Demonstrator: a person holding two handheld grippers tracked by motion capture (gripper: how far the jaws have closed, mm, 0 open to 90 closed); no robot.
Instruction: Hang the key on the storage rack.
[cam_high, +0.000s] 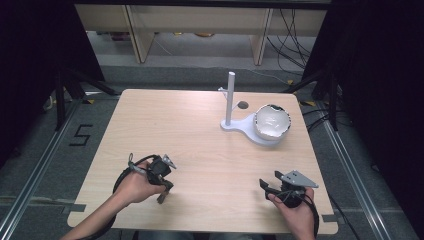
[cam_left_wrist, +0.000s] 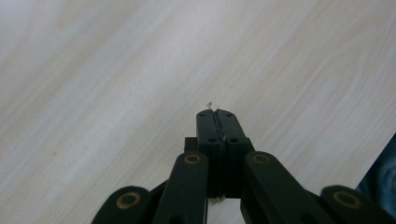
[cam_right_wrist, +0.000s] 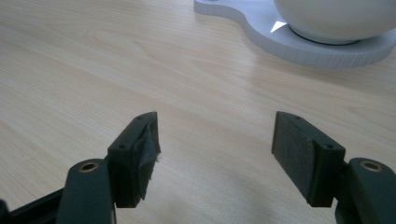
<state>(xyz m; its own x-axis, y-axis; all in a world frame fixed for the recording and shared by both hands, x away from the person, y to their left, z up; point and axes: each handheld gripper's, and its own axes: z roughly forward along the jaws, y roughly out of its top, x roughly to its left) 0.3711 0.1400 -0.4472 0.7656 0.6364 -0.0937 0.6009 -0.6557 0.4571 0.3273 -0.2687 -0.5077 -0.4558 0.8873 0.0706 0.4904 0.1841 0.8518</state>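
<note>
L gripper (cam_high: 163, 196) fingers together, R gripper (cam_high: 265, 187) fingers apart; both near table (cam_high: 200, 125) front edge.

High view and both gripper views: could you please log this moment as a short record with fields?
table: light wood, on a grey floor
stand: white base with an upright post, far right of the table
bowl: white, sitting on the stand's base
left hand-held gripper: jaws shut on nothing, near the front left
right hand-held gripper: jaws open and empty, pointing toward the bowl
</note>
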